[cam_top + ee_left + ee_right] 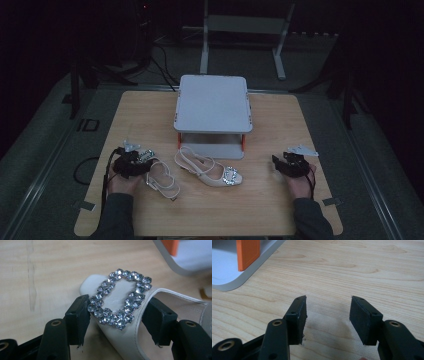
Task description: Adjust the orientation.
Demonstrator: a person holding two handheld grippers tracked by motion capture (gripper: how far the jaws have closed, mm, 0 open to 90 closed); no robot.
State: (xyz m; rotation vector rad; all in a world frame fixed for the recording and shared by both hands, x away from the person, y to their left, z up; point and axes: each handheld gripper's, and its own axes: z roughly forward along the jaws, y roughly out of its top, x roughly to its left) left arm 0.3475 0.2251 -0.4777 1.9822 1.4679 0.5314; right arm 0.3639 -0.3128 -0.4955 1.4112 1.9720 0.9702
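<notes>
Two pale slingback sandals with rhinestone buckles lie on the wooden table [260,210]. The left sandal [162,181] has its toe between the jaws of my left gripper [141,157]. In the left gripper view my left gripper [117,315] is shut on that sandal [125,340], with the pads [78,317] pressing its sides just below the buckle [120,297]. The other sandal [207,169] lies free in the middle, buckle toward the person. My right gripper [280,158] rests low at the right; its jaws [327,315] stand open over bare wood.
A grey two-level stand [212,100] with orange posts [248,252] sits at the table's middle back, close behind the sandals. Its base corner [237,280] lies left of my right gripper. Cables and frame legs stand on the dark floor beyond.
</notes>
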